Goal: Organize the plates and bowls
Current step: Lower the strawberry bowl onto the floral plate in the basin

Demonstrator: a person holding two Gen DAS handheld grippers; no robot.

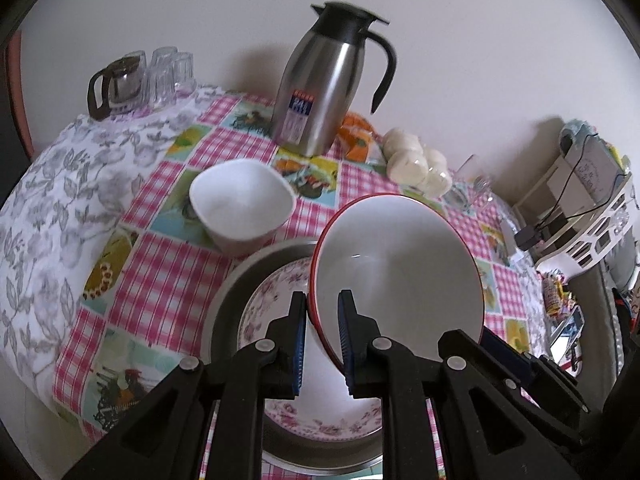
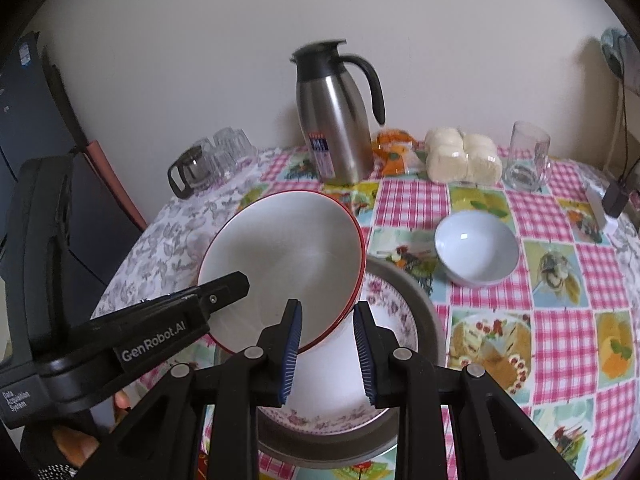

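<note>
A red-rimmed white bowl [image 1: 400, 268] is held tilted above a floral plate [image 1: 264, 304] that lies in a grey metal tray [image 1: 228, 300]. My left gripper [image 1: 323, 316] is shut on the bowl's left rim. In the right wrist view the same bowl [image 2: 288, 256] hangs over the floral plate [image 2: 392, 316] and tray [image 2: 432, 312]. My right gripper [image 2: 327, 320] straddles the bowl's right rim with a gap on the outer side, jaws open. A white square-ish bowl [image 1: 244, 200] stands on the table beyond. A small pale blue bowl [image 2: 476, 248] stands to the right.
A steel thermos jug [image 1: 320, 80] stands at the back by the wall, with an orange packet [image 1: 354, 136] and wrapped buns [image 1: 416, 160] beside it. Glasses and a small glass pot [image 1: 120, 80] stand far left. A glass mug [image 2: 524, 156] stands far right.
</note>
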